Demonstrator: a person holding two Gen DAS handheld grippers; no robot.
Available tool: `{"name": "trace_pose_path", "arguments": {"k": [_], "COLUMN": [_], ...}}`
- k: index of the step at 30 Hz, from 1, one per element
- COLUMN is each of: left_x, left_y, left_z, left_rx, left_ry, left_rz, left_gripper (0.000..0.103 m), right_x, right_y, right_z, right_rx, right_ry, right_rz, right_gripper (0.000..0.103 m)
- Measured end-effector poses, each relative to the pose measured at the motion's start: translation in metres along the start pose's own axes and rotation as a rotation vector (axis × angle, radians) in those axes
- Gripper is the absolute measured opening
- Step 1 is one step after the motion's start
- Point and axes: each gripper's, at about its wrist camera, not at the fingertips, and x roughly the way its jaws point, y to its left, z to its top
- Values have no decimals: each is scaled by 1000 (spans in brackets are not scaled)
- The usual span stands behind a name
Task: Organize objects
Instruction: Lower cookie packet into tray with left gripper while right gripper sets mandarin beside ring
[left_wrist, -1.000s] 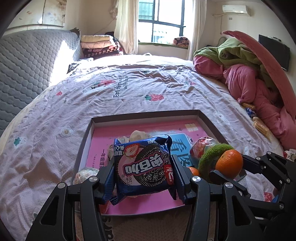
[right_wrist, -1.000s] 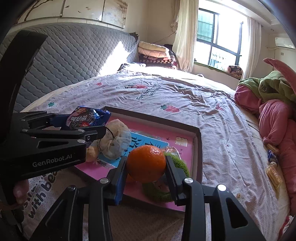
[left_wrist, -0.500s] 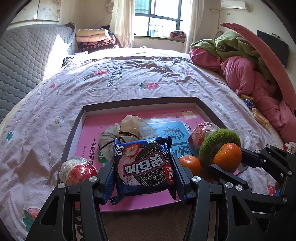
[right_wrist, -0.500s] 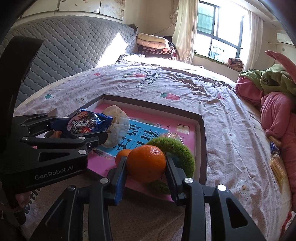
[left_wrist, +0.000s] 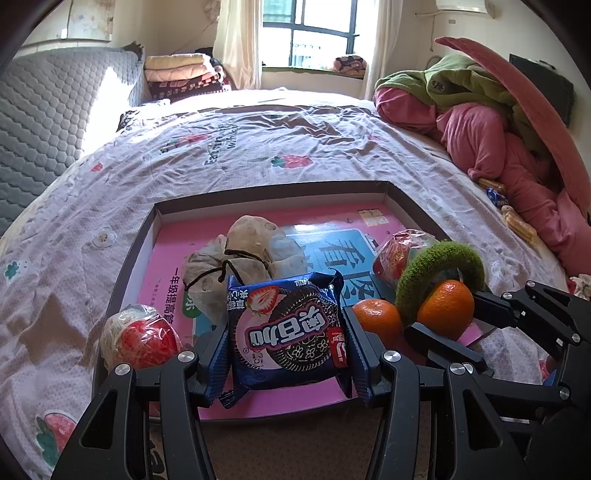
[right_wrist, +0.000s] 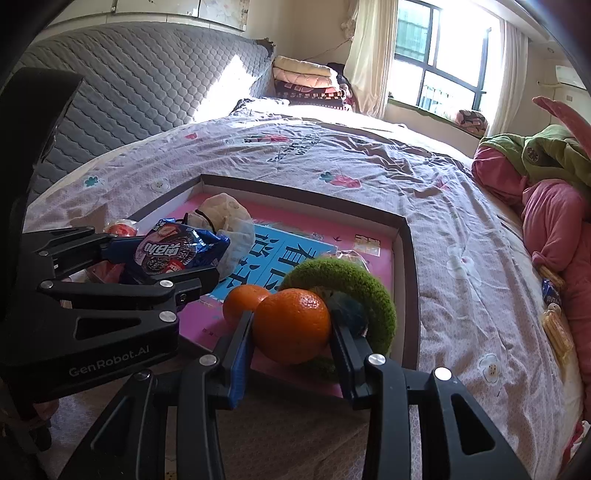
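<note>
Left gripper (left_wrist: 286, 363): clamped on a strawberry Oreo packet (left_wrist: 286, 334), held over the tray's near edge.
Tray (left_wrist: 273, 190): already holds a cloth pouch (left_wrist: 240, 254), wrapped red snacks, a tangerine (left_wrist: 376, 319) and a green ring (left_wrist: 439, 267).
Right gripper (right_wrist: 291, 349): pinching a second tangerine (right_wrist: 291, 326) (not yet released).
Left over: snacks (left_wrist: 517, 225) beside the pink bedding.

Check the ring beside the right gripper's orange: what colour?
Fuzzy green ring, clearest in the right wrist view.
</note>
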Motion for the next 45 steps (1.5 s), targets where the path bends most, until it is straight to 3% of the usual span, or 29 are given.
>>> {"name": "trace_pose_path", "arguments": {"k": [15,34,45], "left_x": [3,9,12], "left_y": [-10,7,9], "left_z": [0,-2,-7], "left_rx": [23,-61,-71], "left_ry": [6,38,48], "left_rz": [-27,-58,-47], "left_gripper": [56,57,57], "right_x": [7,6,2], "right_y": [-6,-7,-8], "right_z": [-2,-2,-2], "right_rx": [14,13,12], "right_ry": [27,45,41], "right_rz": [-6,-21,-20], "right_gripper": [40,40,49]}}
